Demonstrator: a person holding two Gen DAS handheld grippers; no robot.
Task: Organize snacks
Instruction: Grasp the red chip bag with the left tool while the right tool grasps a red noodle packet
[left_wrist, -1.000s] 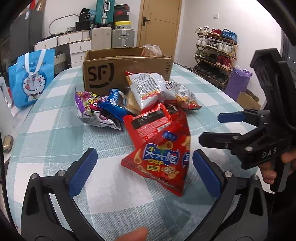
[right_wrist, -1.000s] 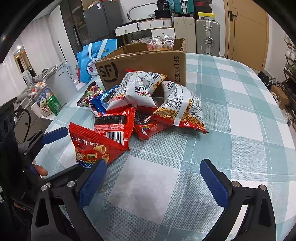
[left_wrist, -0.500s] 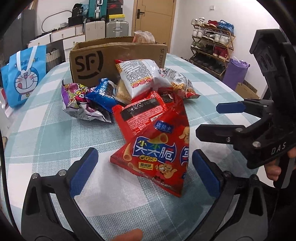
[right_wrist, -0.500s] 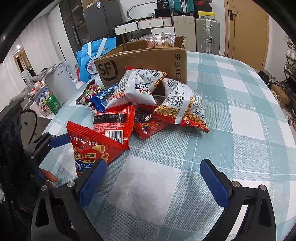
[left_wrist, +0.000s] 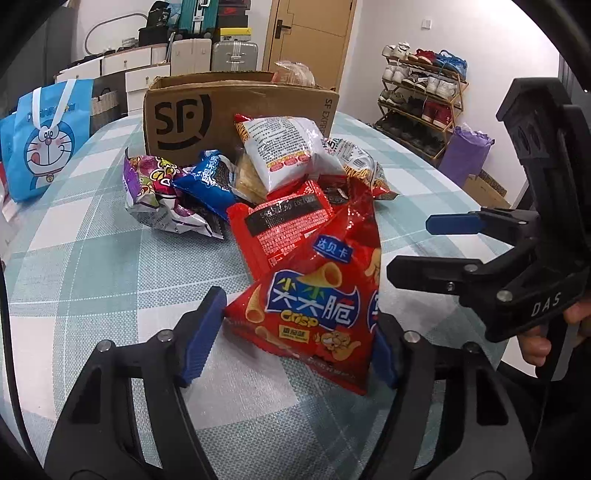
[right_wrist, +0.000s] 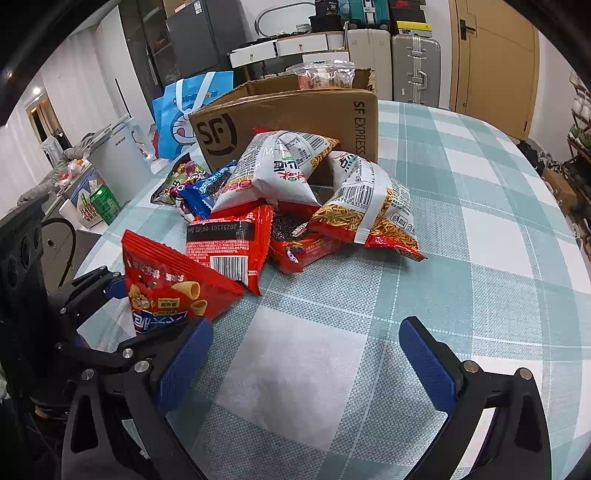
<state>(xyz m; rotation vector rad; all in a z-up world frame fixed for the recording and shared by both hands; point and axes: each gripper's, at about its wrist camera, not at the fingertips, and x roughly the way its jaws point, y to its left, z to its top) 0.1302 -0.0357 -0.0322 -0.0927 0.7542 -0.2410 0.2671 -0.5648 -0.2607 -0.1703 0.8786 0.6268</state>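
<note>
A pile of snack bags lies on the checked table in front of a cardboard SF box (left_wrist: 240, 114). My left gripper (left_wrist: 291, 336) has closed onto the near end of the red crisp bag (left_wrist: 317, 299), its blue pads touching both sides; the bag also shows in the right wrist view (right_wrist: 166, 288). Behind it lie a flat red packet (left_wrist: 280, 221), a white noodle bag (left_wrist: 288, 151), a blue bag (left_wrist: 210, 181) and a purple bag (left_wrist: 155, 192). My right gripper (right_wrist: 306, 365) is open and empty over bare tablecloth, right of the crisp bag.
The SF box (right_wrist: 288, 122) holds a clear bag at its back. A second noodle bag (right_wrist: 373, 206) lies right of the pile. A blue Doraemon tote (left_wrist: 44, 136) stands at the table's left edge. A shoe rack (left_wrist: 421, 96) stands by the far wall.
My left gripper moved forward onto the red crisp bag and its jaws narrowed until the pads met the bag's sides. The right gripper stayed nearly still and open.
</note>
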